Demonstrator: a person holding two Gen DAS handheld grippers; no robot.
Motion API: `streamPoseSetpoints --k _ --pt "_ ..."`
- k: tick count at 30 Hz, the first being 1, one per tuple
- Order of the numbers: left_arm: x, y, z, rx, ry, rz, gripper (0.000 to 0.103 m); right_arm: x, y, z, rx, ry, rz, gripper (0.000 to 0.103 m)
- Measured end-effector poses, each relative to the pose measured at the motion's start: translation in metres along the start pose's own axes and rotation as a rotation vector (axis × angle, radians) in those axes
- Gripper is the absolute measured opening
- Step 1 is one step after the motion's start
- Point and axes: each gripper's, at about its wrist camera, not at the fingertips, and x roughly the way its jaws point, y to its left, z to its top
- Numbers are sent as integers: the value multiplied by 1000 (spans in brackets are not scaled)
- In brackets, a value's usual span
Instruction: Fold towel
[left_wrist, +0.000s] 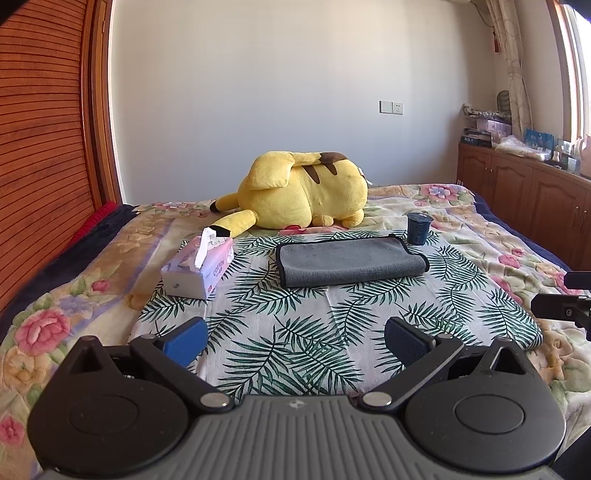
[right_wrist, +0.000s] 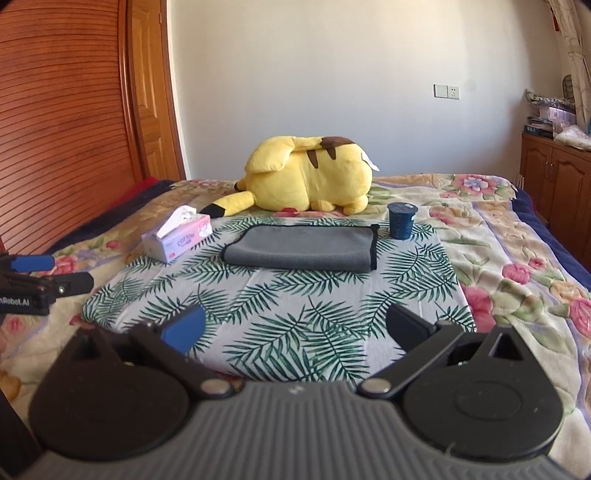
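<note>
Two grippers hang back from the work, both with jaws spread wide and holding nothing, as I line up on the gray towel (left_wrist: 351, 262) lying on the bed (left_wrist: 55, 314). The left gripper (left_wrist: 295, 338) and right gripper (right_wrist: 295, 330) sit well short of the towel, over the near part of the palm-leaf cloth (left_wrist: 314, 332) it rests on.

The towel already lies doubled into a long flat rectangle, so I judge the fold partly made, with at least one more fold across its length to come. That calls for me to bring both grippers forward to one short end, pinch its two corners through all layers, and carry them over to the other end without dragging the cloth underneath.

The towel looks plush and matte, a soft microfiber with dark stitched binding along its edges; it should drape and slump. Just left of the towel stands a soft pink-and-white tissue pack (left_wrist: 199, 269) with a sheet sticking up. At the towel's far right corner stands a small dark blue ribbed cup (left_wrist: 418, 229), near enough to be knocked. Beyond the towel lies a fuzzy yellow plush toy (left_wrist: 303, 190).
</note>
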Motion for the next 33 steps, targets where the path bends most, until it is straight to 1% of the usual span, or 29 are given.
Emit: streamPoseSetpoints --k 6,10,17,23,29,33 --pt "0 -2 -7 4 1 -1 84 1 0 -3 -6 -12 -8 103" --pt "-1 -6 -8 24 -15 4 84 0 -2 -4 0 -29 -18 103" --pt "-5 -5 -6 6 -50 2 84 -2 -4 -4 12 -50 -26 103" --pt "-11 -4 -4 -4 -97 9 84 -8 -5 -4 10 -96 -30 103" --pt "-13 -3 -3 -2 -111 14 84 -15 -7 -3 13 -143 -44 103" --pt "-13 -3 -4 4 -115 14 84 -15 -9 -3 16 -154 -55 103"
